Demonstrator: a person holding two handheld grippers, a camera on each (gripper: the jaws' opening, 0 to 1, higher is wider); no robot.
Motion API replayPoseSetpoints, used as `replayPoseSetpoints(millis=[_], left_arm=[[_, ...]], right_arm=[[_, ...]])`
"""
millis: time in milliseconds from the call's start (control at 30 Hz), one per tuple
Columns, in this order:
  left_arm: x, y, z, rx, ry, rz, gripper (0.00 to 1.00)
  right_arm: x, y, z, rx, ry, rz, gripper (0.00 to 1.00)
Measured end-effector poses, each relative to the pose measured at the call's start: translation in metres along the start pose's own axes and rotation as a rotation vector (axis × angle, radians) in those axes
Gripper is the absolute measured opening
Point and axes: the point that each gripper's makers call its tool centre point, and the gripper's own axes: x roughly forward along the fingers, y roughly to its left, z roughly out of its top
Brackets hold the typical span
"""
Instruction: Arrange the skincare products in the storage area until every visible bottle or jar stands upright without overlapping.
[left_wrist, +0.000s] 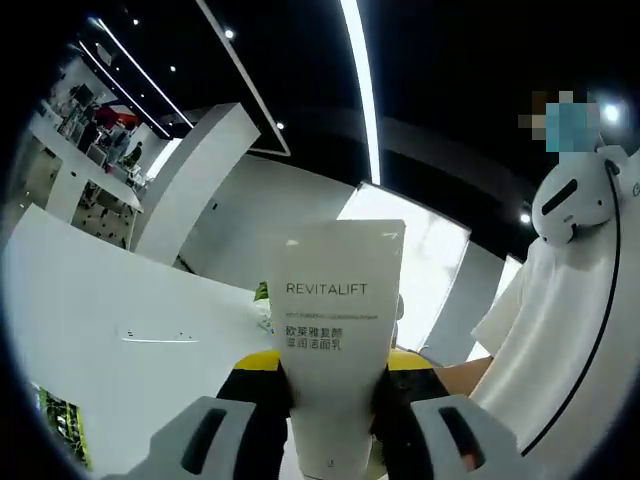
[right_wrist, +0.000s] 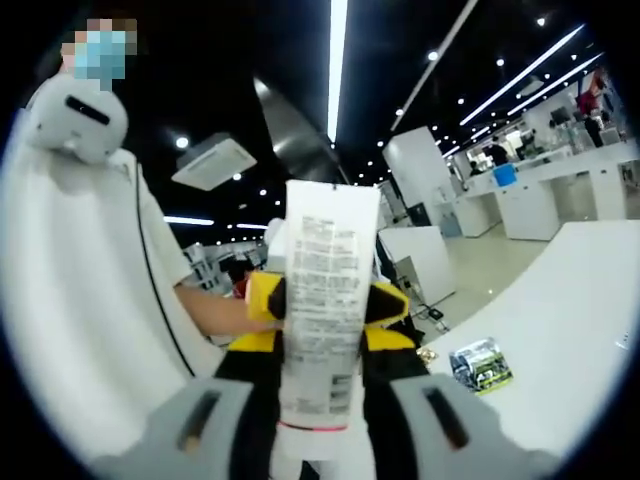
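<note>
A white tube (left_wrist: 335, 330) printed REVITALIFT is held up in the air with its flat crimped end on top and its cap end down. In the left gripper view it stands between my left gripper's (left_wrist: 330, 450) grey jaws, which are shut on its lower part. The right gripper view shows the tube's (right_wrist: 322, 300) back, covered in small print, with a red ring near the cap. My right gripper (right_wrist: 315, 440) is shut on that lower end. In each view the other gripper's yellow-and-black body shows just behind the tube, so the two grippers face each other.
A white table (left_wrist: 110, 330) runs along the left of the left gripper view and along the right (right_wrist: 570, 330) of the right gripper view. A small green printed packet (right_wrist: 481, 365) lies on it. A person in white (right_wrist: 80, 320) stands close behind the tube.
</note>
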Motion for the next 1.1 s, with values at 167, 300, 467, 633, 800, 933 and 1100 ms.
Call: replayPoseSetpoints(millis=[167,300,467,633,800,933,1100], left_arm=[[0.000,0.007,-0.001,0.017,0.008,0.036,0.34],[-0.004,0.011,0.001,0.010,0.008,0.052,0.34],[-0.010,0.027,0.002,0.037,0.023,0.127,0.34],[-0.009,0.036,-0.002,0.079,0.064,0.193,0.34],[-0.010,0.046,-0.007,0.104,0.089,0.252,0.34],[-0.015,0.056,-0.012,0.117,0.111,0.308,0.34],[-0.020,0.067,-0.018,0.138,0.143,0.373,0.34]], right_arm=[[-0.001,-0.003,-0.004,-0.019,0.018,-0.027,0.32],[-0.002,-0.004,-0.015,-0.020,0.059,-0.044,0.36],[-0.006,-0.004,-0.025,-0.016,0.097,-0.074,0.44],[-0.010,-0.012,-0.018,-0.016,0.071,-0.118,0.52],[-0.013,-0.020,-0.013,-0.003,0.051,-0.149,0.54],[-0.014,-0.024,-0.010,0.006,0.032,-0.164,0.54],[-0.012,-0.024,-0.007,0.015,0.020,-0.167,0.54]])
